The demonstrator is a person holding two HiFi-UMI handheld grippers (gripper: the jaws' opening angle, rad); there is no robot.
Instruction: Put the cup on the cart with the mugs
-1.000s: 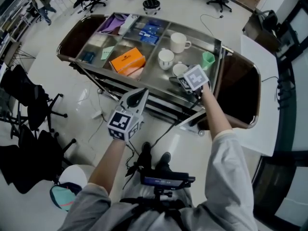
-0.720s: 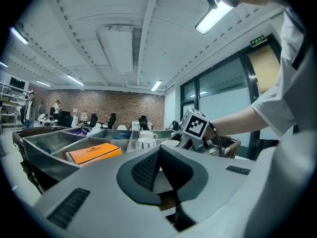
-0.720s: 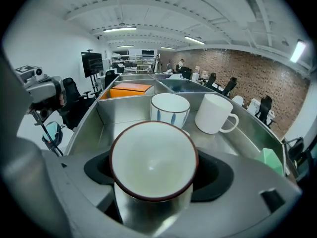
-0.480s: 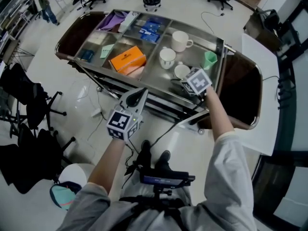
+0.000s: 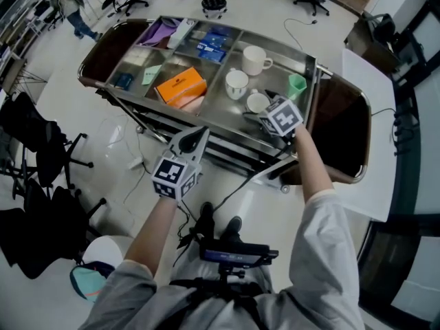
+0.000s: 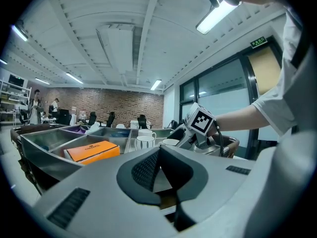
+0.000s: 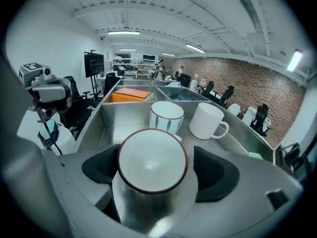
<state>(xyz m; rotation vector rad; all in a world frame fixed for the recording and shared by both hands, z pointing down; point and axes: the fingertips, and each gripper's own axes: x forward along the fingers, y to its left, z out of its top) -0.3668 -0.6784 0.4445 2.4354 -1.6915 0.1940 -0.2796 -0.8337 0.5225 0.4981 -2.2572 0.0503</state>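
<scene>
A white cup with a brown rim (image 7: 152, 160) (image 5: 258, 102) stands on the steel cart tray (image 5: 218, 110), beside a striped cup (image 5: 237, 83) (image 7: 166, 116) and a white mug (image 5: 256, 59) (image 7: 208, 121). My right gripper (image 7: 154, 168) (image 5: 264, 111) straddles the brown-rimmed cup. Its jaws have just been opening, and a gap shows between the cup and the right pad (image 7: 214, 171). My left gripper (image 5: 197, 137) (image 6: 158, 158) hovers in front of the cart, lower than the tray, with its jaws shut on nothing.
An orange box (image 5: 182, 86), blue packets (image 5: 213, 43) and purple items (image 5: 163, 31) fill other tray compartments. A green cup (image 5: 297, 84) stands at the tray's right end. Black chairs (image 5: 41, 150) stand to the left and a white table (image 5: 375, 136) to the right.
Both hands stay almost where they were. The right gripper's marker cube has rolled slightly over the brown-rimmed cup. The cup has not moved.
</scene>
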